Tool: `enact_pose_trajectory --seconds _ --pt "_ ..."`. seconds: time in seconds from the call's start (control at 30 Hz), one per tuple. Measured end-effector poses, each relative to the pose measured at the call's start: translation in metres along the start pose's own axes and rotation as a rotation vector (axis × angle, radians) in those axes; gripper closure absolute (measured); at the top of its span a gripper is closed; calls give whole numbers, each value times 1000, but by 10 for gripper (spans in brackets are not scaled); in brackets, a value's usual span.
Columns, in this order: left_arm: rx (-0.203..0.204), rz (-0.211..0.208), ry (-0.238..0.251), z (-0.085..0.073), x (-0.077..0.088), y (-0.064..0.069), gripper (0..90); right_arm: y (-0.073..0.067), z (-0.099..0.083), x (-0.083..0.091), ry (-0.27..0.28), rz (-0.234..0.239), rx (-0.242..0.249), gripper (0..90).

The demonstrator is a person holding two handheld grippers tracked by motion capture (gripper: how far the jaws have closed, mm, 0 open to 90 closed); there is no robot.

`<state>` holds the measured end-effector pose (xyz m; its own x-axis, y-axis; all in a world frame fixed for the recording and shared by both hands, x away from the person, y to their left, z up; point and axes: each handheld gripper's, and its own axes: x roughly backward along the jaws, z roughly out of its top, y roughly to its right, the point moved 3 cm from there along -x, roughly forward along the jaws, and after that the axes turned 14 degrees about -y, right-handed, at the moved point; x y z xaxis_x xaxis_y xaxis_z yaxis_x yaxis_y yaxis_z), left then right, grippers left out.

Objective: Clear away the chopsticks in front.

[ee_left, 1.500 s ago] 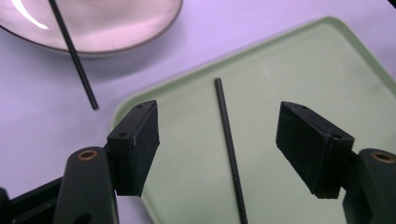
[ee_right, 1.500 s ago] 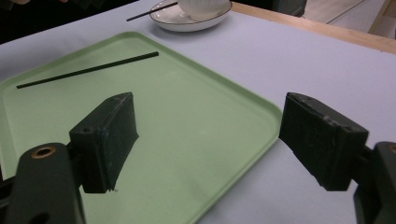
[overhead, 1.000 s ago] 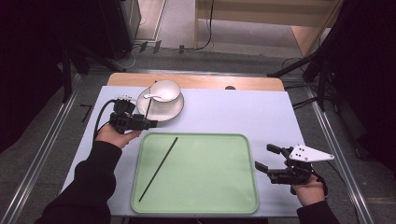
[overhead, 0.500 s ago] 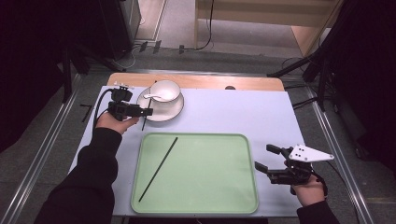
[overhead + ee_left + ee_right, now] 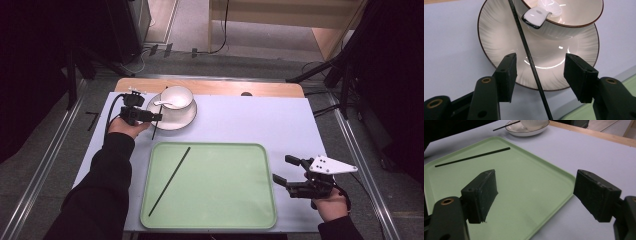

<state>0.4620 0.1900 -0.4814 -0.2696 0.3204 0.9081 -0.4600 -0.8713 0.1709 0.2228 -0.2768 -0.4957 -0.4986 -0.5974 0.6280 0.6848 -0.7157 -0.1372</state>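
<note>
Now the left gripper (image 5: 539,75) has reached the saucer (image 5: 499,37), jaws narrowing, unclosed, around 1 chopstick (image 5: 529,55).

Thin black chopstick (image 5: 530,58) leaning across the white ribbed saucer (image 5: 499,37): upper end cut off by the top edge of the left gripper view, lower end by the bottom edge. White ceramic cup (image 5: 564,18) cropped at the top, glossy white spoon (image 5: 537,17) inside partly washed out by glare. In the right gripper view, same cup (image 5: 534,123) cropped by the top edge.
</note>
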Motion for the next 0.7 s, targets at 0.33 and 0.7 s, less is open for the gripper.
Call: enact_pose_trajectory --seconds 0.33,0.7 --pt "35 40 -18 7 -16 -5 561 -1 -1 2 7 2 -3 196" --pt "77 23 -26 9 -28 -9 664 -1 -1 2 8 2 0 197"
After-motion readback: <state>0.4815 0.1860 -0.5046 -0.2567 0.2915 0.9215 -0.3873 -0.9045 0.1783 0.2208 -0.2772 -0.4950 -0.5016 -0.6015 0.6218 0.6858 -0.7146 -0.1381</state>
